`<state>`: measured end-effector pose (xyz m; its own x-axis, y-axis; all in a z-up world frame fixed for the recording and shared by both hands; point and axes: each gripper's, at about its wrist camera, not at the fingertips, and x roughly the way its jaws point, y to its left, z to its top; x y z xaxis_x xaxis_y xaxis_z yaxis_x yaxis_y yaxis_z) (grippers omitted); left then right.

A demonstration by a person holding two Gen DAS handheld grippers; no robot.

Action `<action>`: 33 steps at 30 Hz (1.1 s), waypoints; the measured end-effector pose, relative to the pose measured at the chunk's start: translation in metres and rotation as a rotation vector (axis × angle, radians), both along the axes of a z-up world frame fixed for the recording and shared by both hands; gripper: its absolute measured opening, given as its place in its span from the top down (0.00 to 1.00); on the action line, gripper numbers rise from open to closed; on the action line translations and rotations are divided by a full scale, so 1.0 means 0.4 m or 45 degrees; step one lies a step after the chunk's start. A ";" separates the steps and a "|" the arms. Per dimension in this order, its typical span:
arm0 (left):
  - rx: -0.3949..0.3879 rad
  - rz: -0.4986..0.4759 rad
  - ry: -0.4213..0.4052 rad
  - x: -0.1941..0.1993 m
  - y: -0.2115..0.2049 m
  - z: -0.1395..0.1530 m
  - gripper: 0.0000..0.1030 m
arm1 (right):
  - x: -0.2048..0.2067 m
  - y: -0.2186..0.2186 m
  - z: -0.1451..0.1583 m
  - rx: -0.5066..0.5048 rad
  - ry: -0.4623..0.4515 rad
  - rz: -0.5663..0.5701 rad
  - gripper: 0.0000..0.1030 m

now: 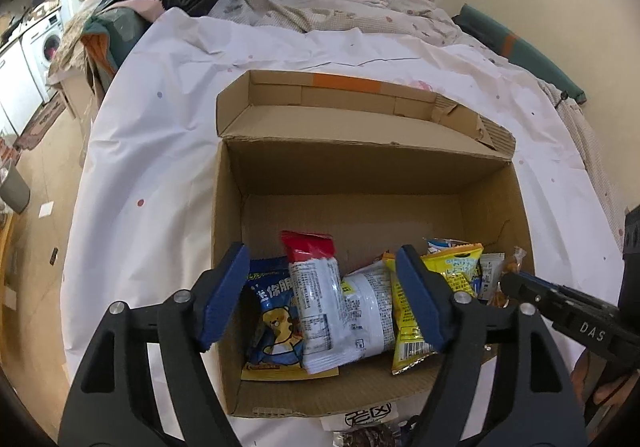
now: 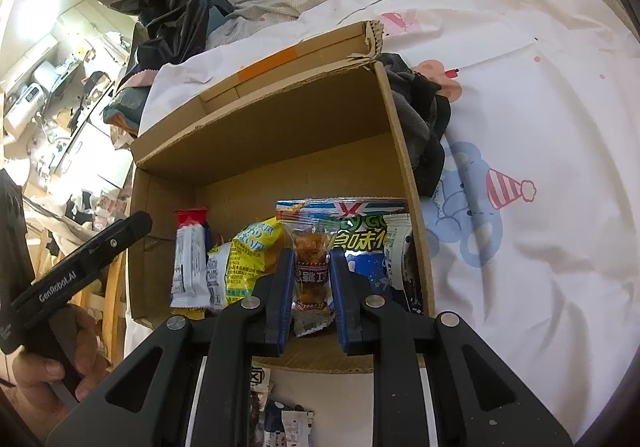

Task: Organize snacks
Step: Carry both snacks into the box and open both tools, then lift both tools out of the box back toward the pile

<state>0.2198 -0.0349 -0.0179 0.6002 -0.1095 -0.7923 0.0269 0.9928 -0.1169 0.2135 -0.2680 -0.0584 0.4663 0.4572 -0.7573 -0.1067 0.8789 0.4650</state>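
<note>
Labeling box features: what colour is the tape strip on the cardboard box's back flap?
Orange, on the cardboard box flap tape strip; clearest in the left wrist view.

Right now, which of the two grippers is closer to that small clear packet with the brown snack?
The right gripper: its jaws are shut on the clear snack packet over the cardboard box. The left gripper hangs open, off to the packet's left.

Loose packets (image 2: 276, 421) on the bed in front of the cardboard box (image 2: 404, 151) are cut off by the bottom edge and half hidden behind the gripper frame. The dark cloth (image 2: 424, 119) is partly hidden behind the box wall. Print on the white packet (image 1: 320, 307) is too small to read.
</note>
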 end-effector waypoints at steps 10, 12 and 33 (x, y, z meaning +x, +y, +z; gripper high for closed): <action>0.008 -0.005 -0.022 -0.022 0.008 0.012 0.29 | -0.006 -0.019 0.021 0.027 -0.041 -0.055 0.39; 0.000 0.000 -0.040 -0.034 0.013 0.019 0.29 | -0.007 -0.021 0.022 0.036 -0.041 -0.059 0.39; 0.034 0.072 -0.013 -0.220 0.059 0.035 0.14 | -0.128 -0.029 0.049 -0.129 -0.033 -0.084 0.38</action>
